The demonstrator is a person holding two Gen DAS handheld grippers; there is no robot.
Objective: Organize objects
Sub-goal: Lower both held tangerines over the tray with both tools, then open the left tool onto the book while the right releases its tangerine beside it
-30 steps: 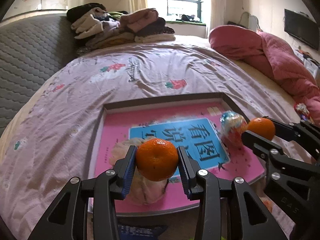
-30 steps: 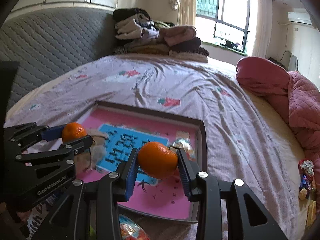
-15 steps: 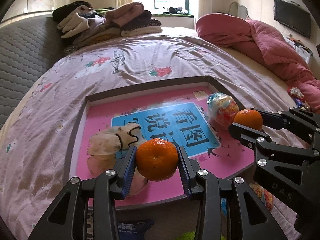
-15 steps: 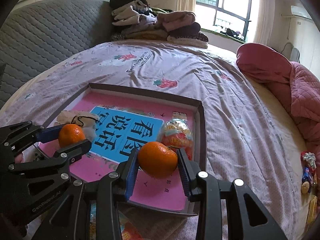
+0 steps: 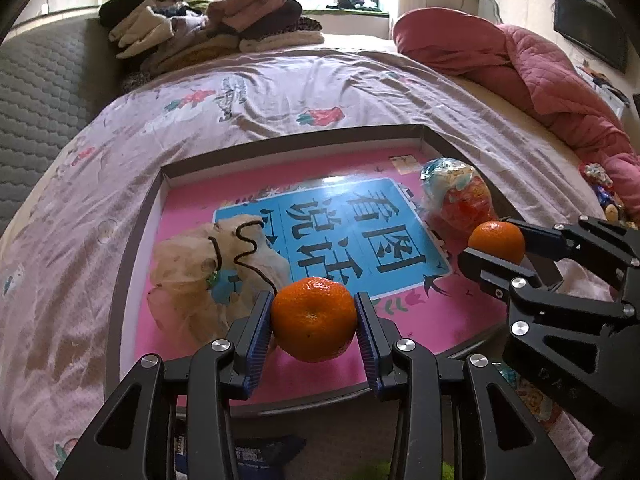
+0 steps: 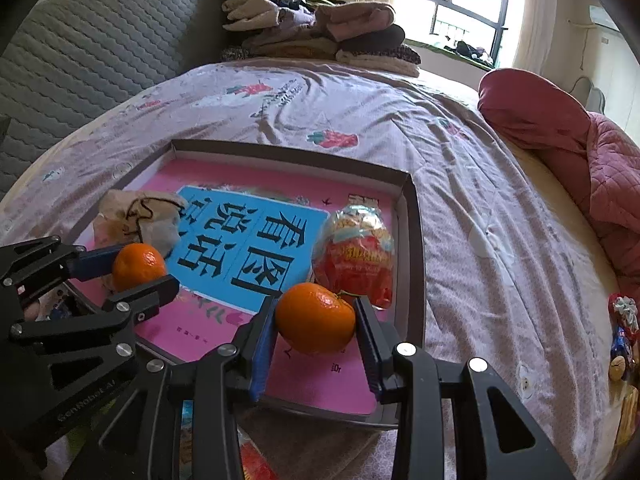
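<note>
Nearest the left wrist camera, an orange mandarin (image 5: 314, 319) is clamped between the blue pads of the left gripper (image 5: 315, 322) and held over the near part of a shallow box lid (image 5: 132, 248). A second mandarin (image 6: 315, 318) is gripped the same way by the right gripper (image 6: 316, 320), over the lid's near right part. In each view the other gripper is seen at the side, its own fruit pinched between its fingers.

Inside the lid, a pink floor with a blue panel of large printed characters (image 5: 348, 236) is seen. At its left, a beige mesh pouch (image 5: 208, 268) with a dark cord is lying; at its right, a clear snack packet (image 6: 354, 256) with red and blue print is lying close to the right wall.

The lid is set on a bed covered with a mauve sheet (image 5: 280, 92) printed with flowers. Further back, a pile of folded clothes (image 6: 316, 36) is stacked against a grey quilted headboard (image 6: 88, 56), and a pink quilt (image 5: 520, 68) is bunched at the right. Small wrapped items (image 6: 622, 332) are scattered on the bed's right edge. Beyond the bed, a bright window (image 6: 456, 4) is seen.
</note>
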